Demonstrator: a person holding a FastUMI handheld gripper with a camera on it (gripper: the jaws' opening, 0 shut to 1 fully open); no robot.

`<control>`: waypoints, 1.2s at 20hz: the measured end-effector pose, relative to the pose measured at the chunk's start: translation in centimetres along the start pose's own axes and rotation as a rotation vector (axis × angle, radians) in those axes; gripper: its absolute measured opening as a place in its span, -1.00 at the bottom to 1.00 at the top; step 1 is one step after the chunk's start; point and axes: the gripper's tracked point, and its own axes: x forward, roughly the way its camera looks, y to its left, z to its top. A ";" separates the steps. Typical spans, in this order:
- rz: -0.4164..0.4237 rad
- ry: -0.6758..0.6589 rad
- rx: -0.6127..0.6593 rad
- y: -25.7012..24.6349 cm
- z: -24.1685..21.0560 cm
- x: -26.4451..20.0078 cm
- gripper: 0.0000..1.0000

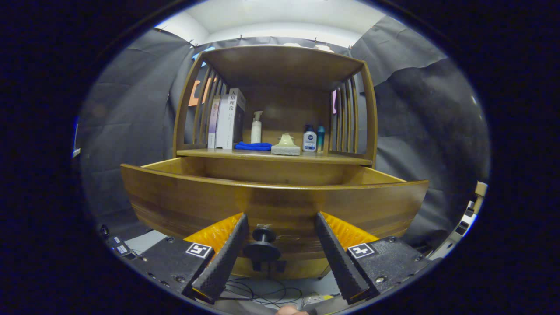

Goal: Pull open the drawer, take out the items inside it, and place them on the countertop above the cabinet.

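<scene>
Gripper view: tool with its 2 fingers spread well apart, clamped on nothing, the dark knob standing between them and nearer the left finger than the right, touching neither as far as can be told. Drawer pulled well out from the cabinet, its front panel just ahead of the fingertips. Interior hidden behind that front from this low angle, so impossible to say what items lie inside or where. Worktop above the drawer and under the shelf roof, already carrying books, a pump bottle, a blue cloth, a pale sponge block and 2 small bottles toward the right.

Judged stage: opening looks done or nearly so, removal of items next. To do it well: back straight off the knob without snagging it, lift clear above the front edge, then tip forward to look down into the drawer before reaching (no blind grabs). Keep fingers wide on entry, close only once an item sits squarely between them. For placing, aim for a bare patch of worktop near its front edge, clear of the cloth and sponge, and mind the low shelf roof and slatted sides on the way in
</scene>
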 end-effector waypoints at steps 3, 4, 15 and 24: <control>0.012 0.005 -0.002 -0.1 0.0 0.6 0.93; 0.017 0.008 0.000 -0.1 0.2 0.9 0.93; 0.004 0.006 -0.014 0.2 1.5 4.5 0.93; -0.002 0.013 -0.008 0.6 2.2 7.5 0.93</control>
